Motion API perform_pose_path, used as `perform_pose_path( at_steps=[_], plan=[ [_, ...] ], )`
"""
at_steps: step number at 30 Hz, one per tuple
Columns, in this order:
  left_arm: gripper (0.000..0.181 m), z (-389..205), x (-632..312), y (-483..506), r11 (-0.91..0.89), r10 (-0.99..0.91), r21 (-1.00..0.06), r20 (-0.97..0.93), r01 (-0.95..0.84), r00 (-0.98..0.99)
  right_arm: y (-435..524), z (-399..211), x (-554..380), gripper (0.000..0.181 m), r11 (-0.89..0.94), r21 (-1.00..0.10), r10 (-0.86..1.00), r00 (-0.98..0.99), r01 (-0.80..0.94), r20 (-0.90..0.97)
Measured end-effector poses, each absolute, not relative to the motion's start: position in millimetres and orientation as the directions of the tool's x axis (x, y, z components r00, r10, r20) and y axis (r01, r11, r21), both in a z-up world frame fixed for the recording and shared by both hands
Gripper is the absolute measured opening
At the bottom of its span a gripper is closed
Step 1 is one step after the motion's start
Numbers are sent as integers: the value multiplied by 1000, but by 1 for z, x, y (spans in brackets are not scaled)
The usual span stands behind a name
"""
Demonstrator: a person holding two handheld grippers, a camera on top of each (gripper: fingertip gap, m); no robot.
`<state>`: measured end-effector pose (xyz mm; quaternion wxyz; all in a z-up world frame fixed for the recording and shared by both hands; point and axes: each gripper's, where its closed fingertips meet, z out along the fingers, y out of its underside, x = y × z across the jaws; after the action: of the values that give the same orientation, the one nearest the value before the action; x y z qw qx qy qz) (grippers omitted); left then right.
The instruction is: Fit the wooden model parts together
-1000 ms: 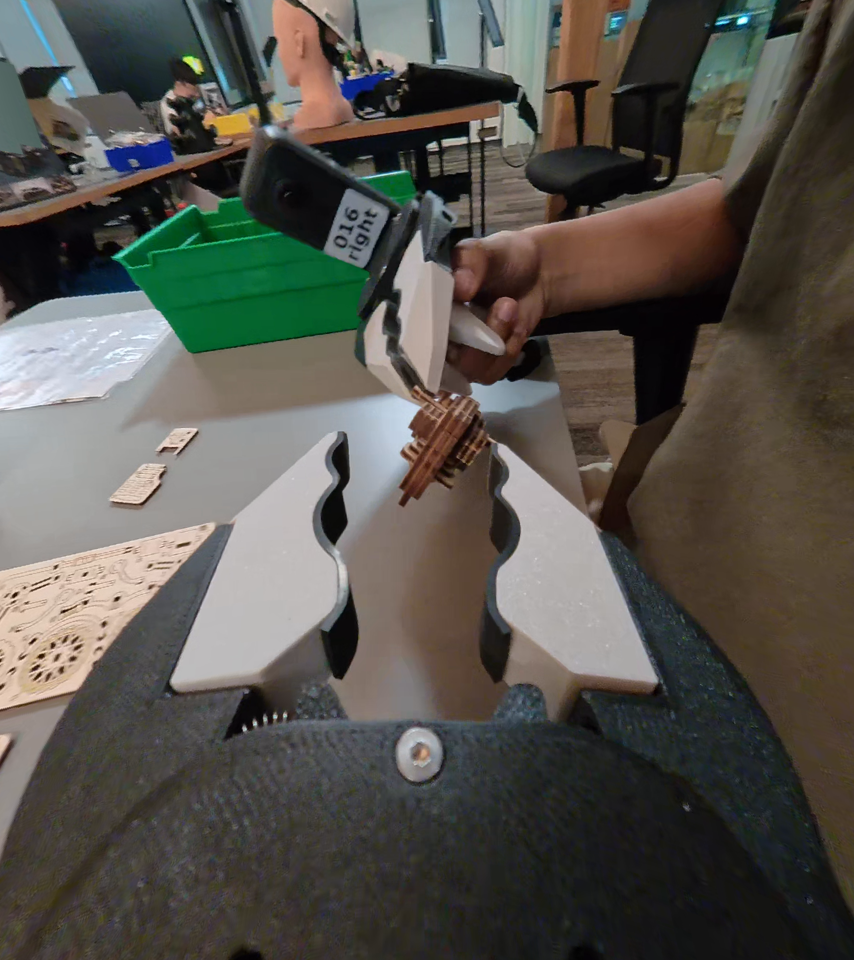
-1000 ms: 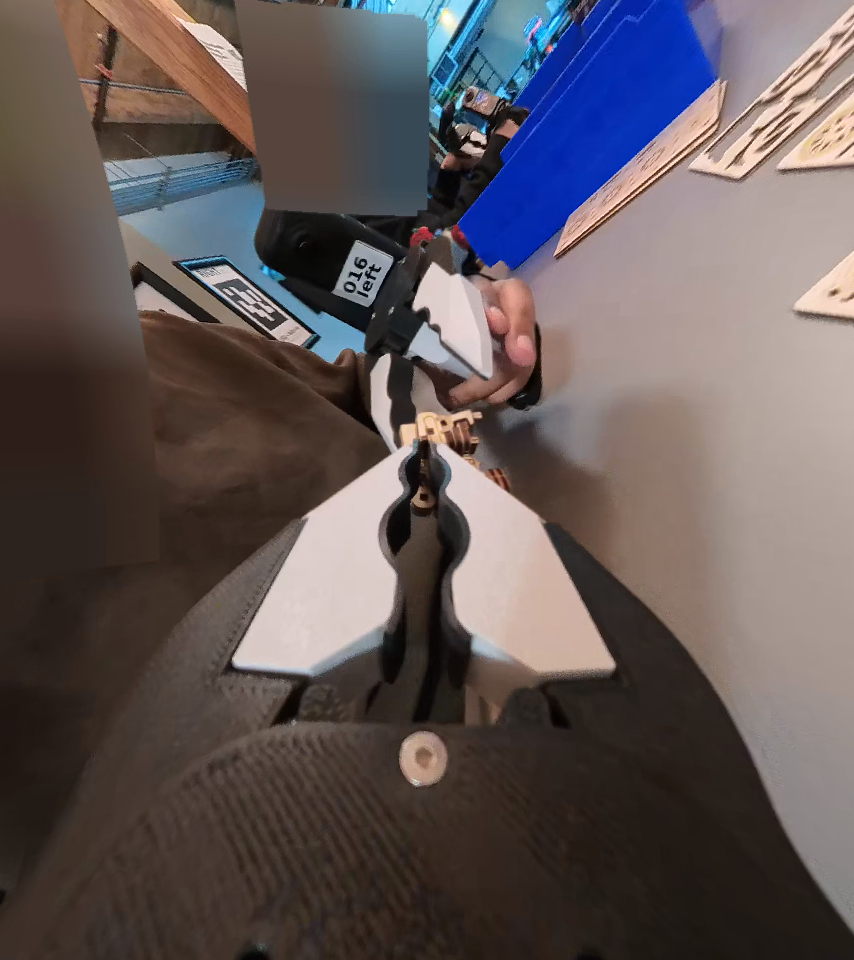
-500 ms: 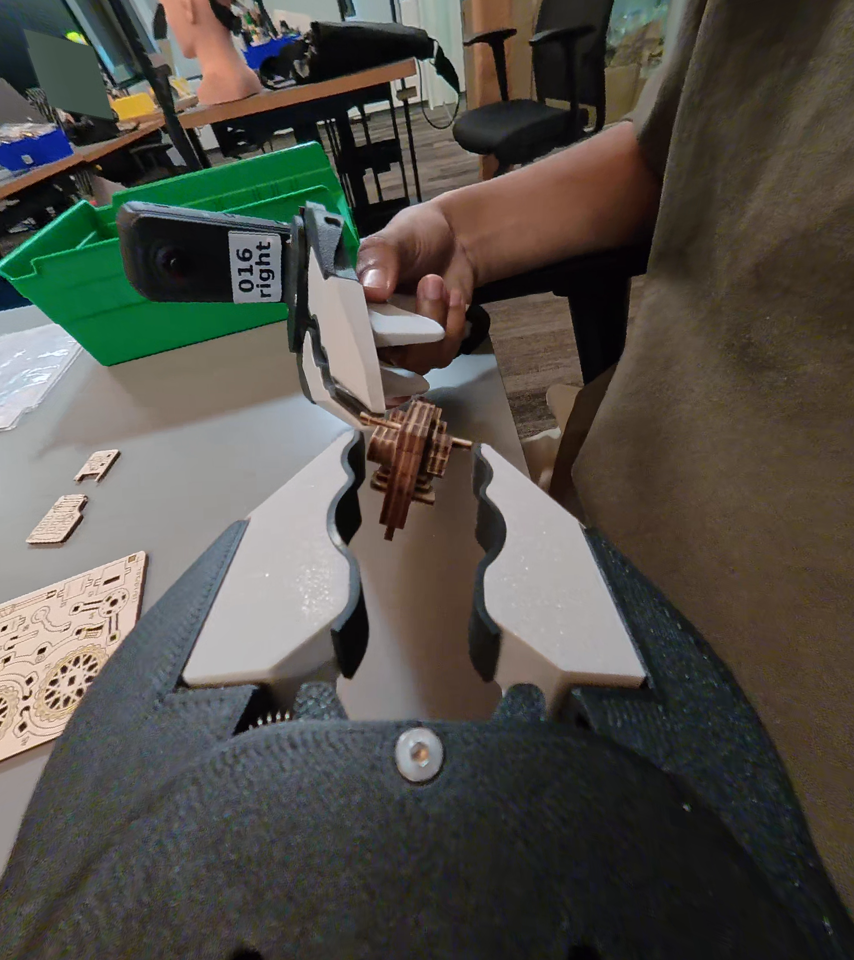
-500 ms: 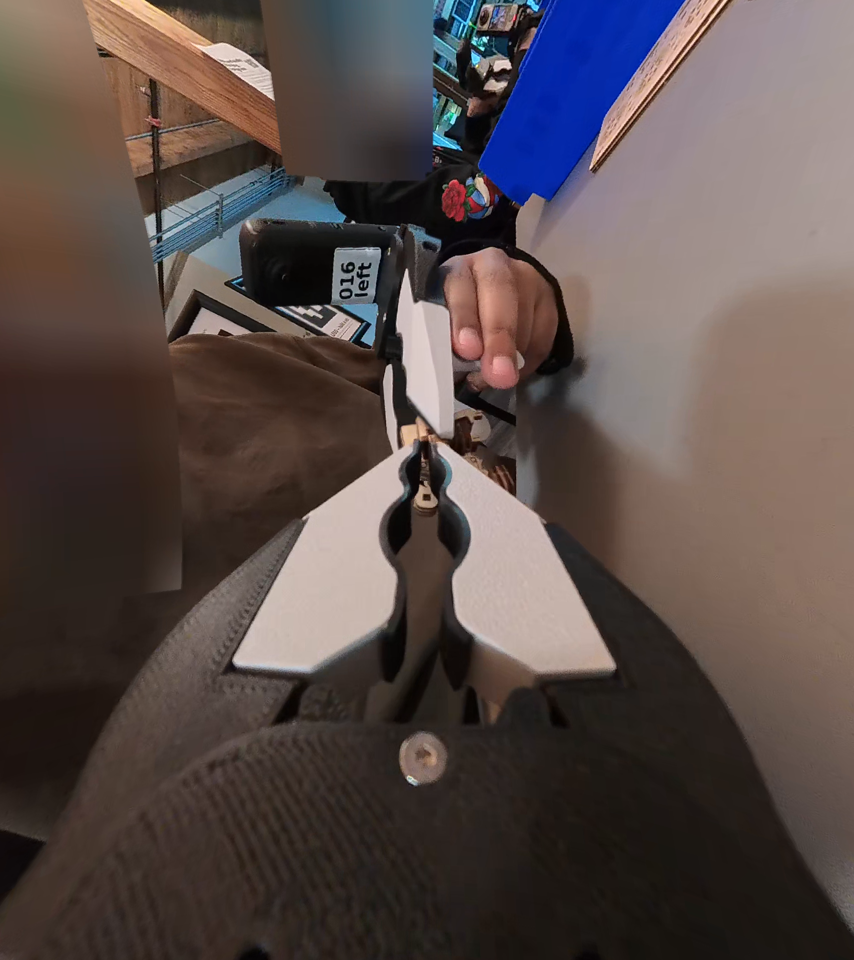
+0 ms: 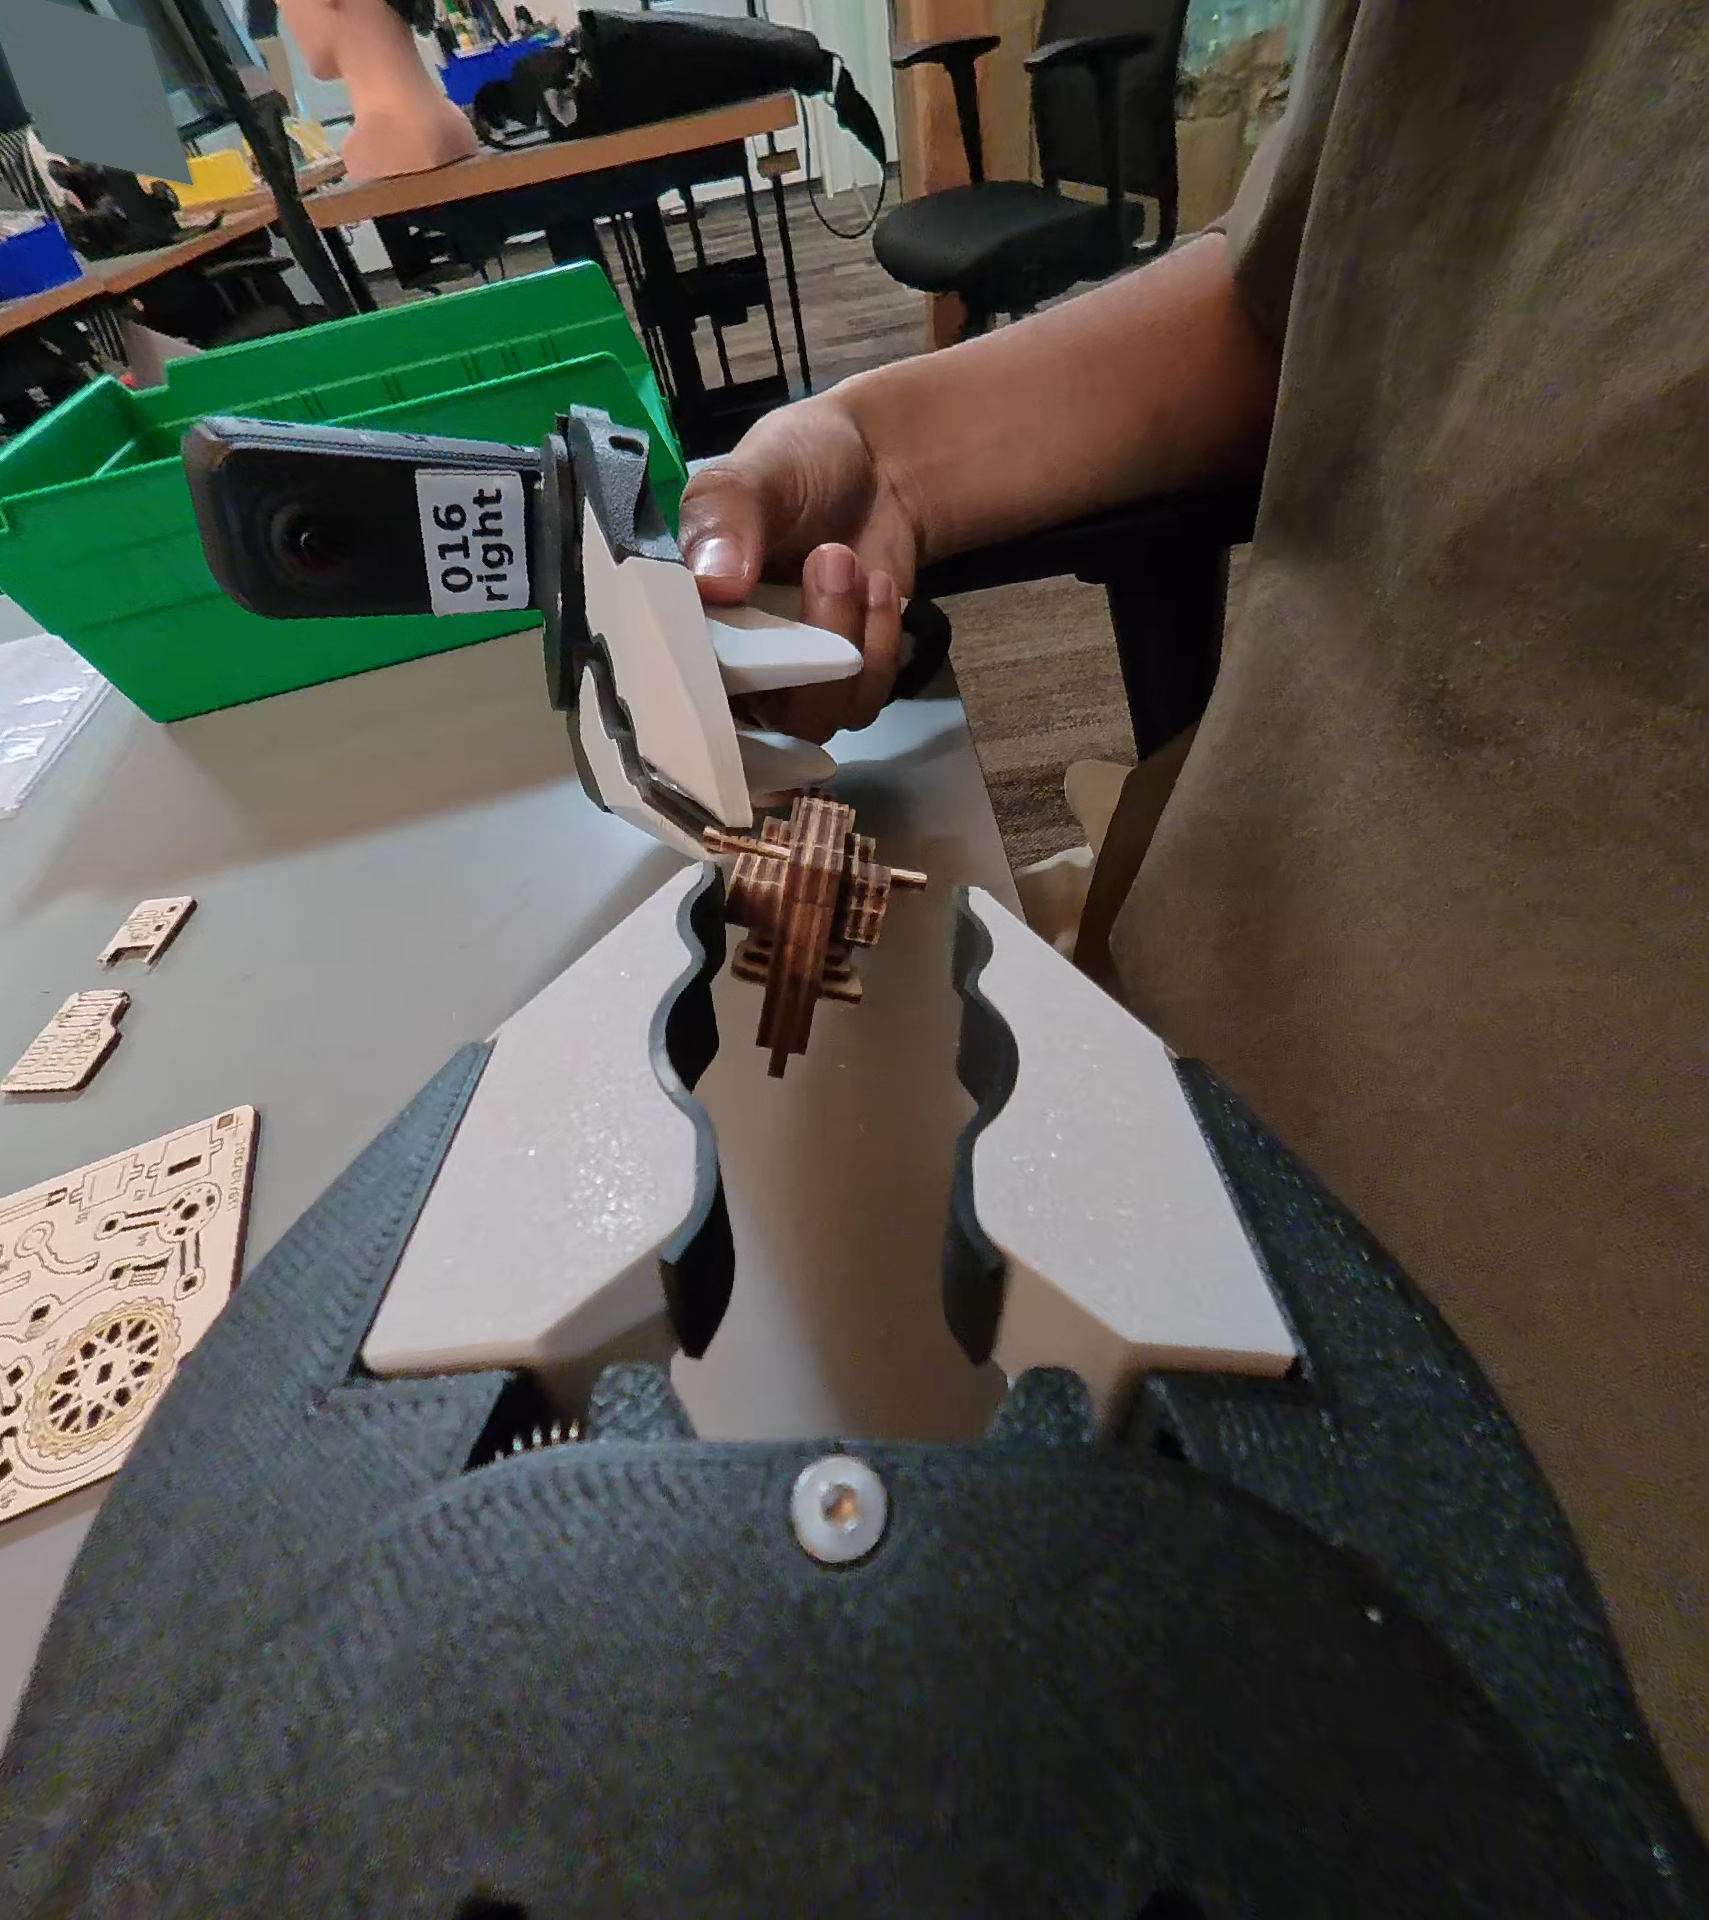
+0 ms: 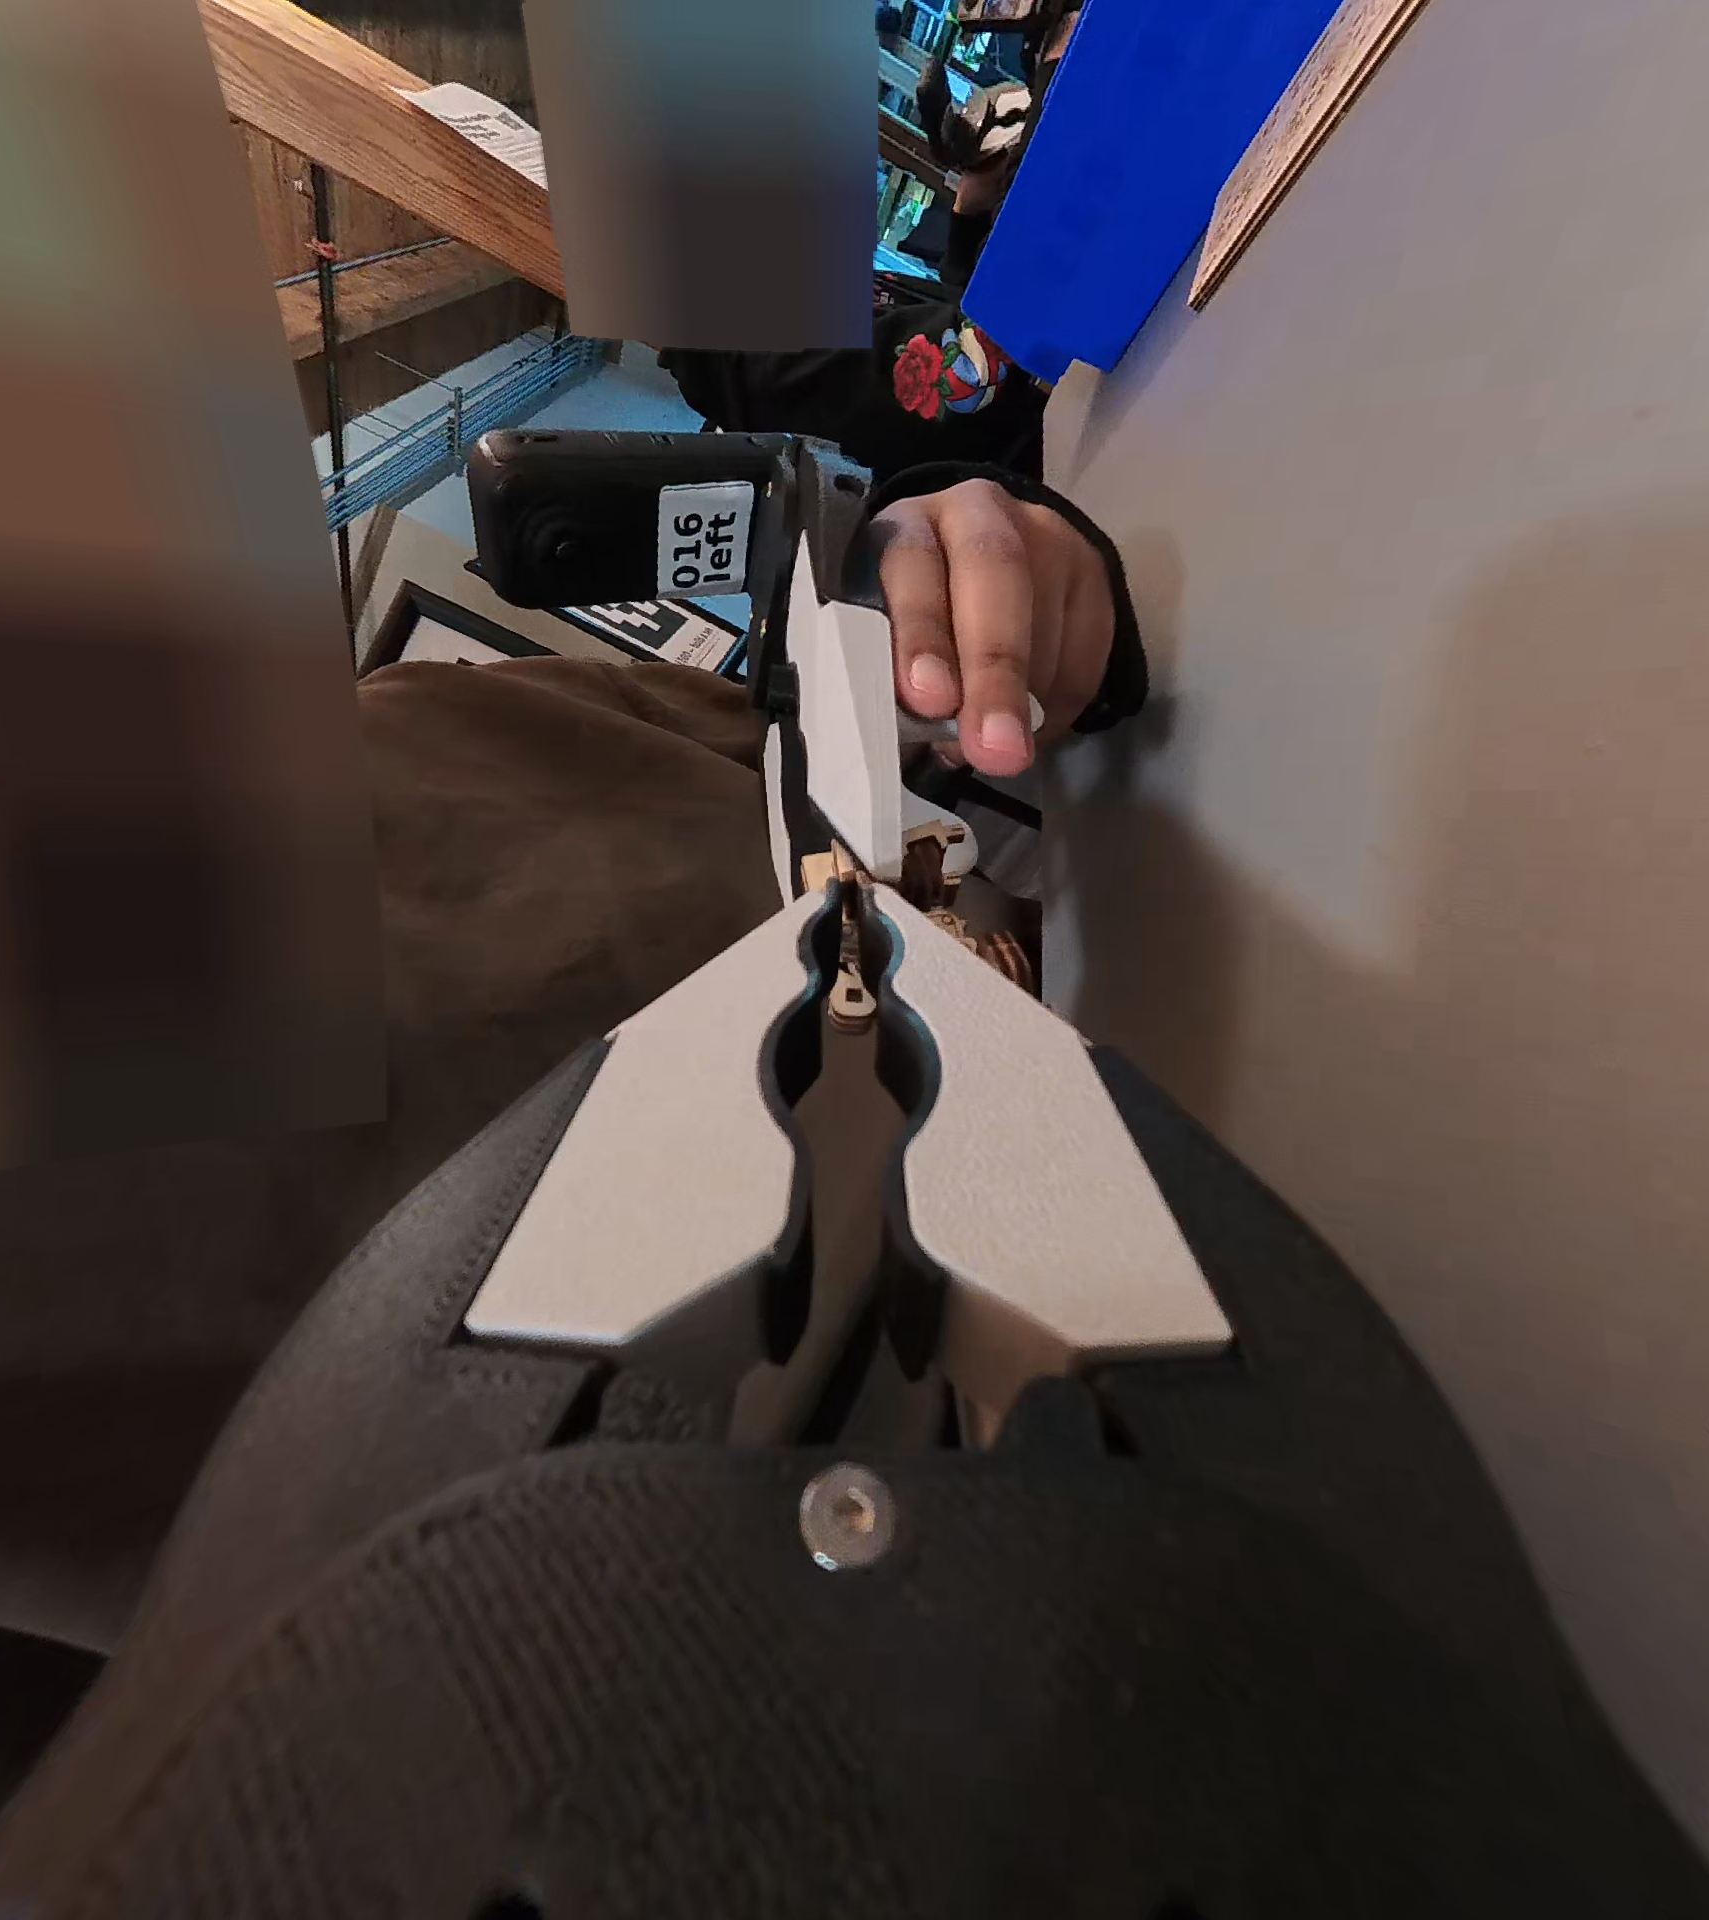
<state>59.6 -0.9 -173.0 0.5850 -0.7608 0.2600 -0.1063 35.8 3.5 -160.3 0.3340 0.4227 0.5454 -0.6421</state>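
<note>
The wooden model assembly [image 5: 808,914], a dark-edged stack of laser-cut layers with a thin pin through it, hangs in the air above the near edge of the grey desk [image 5: 393,831], close to the person's brown shirt [image 5: 1515,831]. The right tongs [image 5: 699,831] are clamped together on a thin tab at its upper left, slanting down onto it from above left; the right hand [image 5: 808,561] grips the handle behind, thumb on top, forearm reaching in from the right. In the right wrist view the same tongs [image 6: 848,902] pinch a pale wooden tab [image 6: 848,992] between closed tips.

The left tongs [image 5: 829,914] stand apart, one finger on either side of the assembly; the left fingertip [image 5: 694,904] is right at the model, though contact cannot be told. The left hand [image 6: 985,623] curls its fingers over its handle.

Compared with a second ago, the left tongs have moved in: the model then sat beyond the tips near the right finger, and now lies between them. The right tongs' camera body has swung from pointing up-left to lying level.

Farther out on the desk lie two small loose wooden pieces [image 5: 65,1039], a laser-cut wooden sheet [image 5: 50,1299] and a green bin [image 5: 310,520].
</note>
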Motion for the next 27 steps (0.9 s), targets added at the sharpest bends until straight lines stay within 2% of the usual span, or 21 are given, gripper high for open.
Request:
perform_pose_path(
  at_steps=[7,13,22,27],
  plan=[
    [38,-172,56,0,-184,-507,-949,-130,-255,852,6,-160,34,0,-190,-415,29,-418,890,-908],
    [27,-172,52,2,-184,-490,-950,-134,-253,861,5,-161,34,0,-183,-413,27,-415,892,-909],
    [26,-169,51,2,-168,-486,-957,-127,-235,864,5,-159,33,1,-194,-418,17,-423,888,-906],
    [26,-167,49,3,-167,-475,-962,-113,-216,873,10,-153,28,17,-233,-420,6,-431,877,-902]
  ],
)
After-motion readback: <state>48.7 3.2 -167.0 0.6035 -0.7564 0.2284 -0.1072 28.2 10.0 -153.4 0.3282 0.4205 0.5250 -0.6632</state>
